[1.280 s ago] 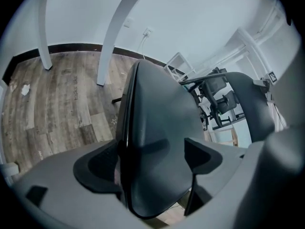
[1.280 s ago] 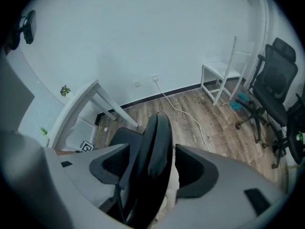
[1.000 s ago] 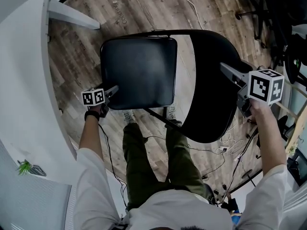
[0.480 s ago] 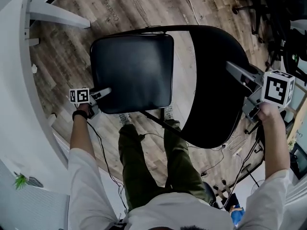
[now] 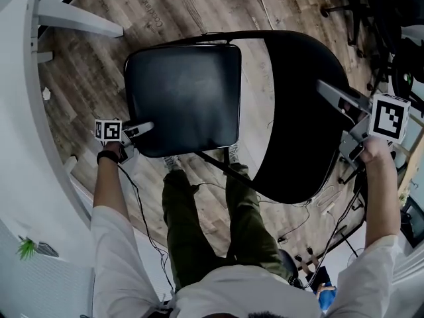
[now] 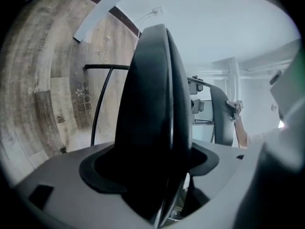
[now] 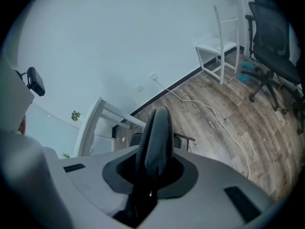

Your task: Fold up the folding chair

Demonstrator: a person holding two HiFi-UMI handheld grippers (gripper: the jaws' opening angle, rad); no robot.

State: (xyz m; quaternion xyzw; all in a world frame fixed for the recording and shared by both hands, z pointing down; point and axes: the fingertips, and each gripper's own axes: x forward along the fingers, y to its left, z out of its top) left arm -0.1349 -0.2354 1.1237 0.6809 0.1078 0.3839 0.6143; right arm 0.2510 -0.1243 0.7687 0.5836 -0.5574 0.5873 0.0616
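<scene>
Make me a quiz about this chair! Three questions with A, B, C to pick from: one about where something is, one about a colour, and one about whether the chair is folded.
1. Where is the white table?
A. On the person's left, beside the chair
B. On the person's right
C. On top of the chair

2. What colour is the seat?
A. Red
B. Black
C. White

3. How is the chair now?
A. Folded flat
B. Lying on its side
C. Open, with the seat spread out

Answers:
1 A: the table curves down the left edge of the head view, next to the chair.
2 B: the seat is black all over.
3 C: the seat lies spread out beside the backrest, above the wood floor.
</scene>
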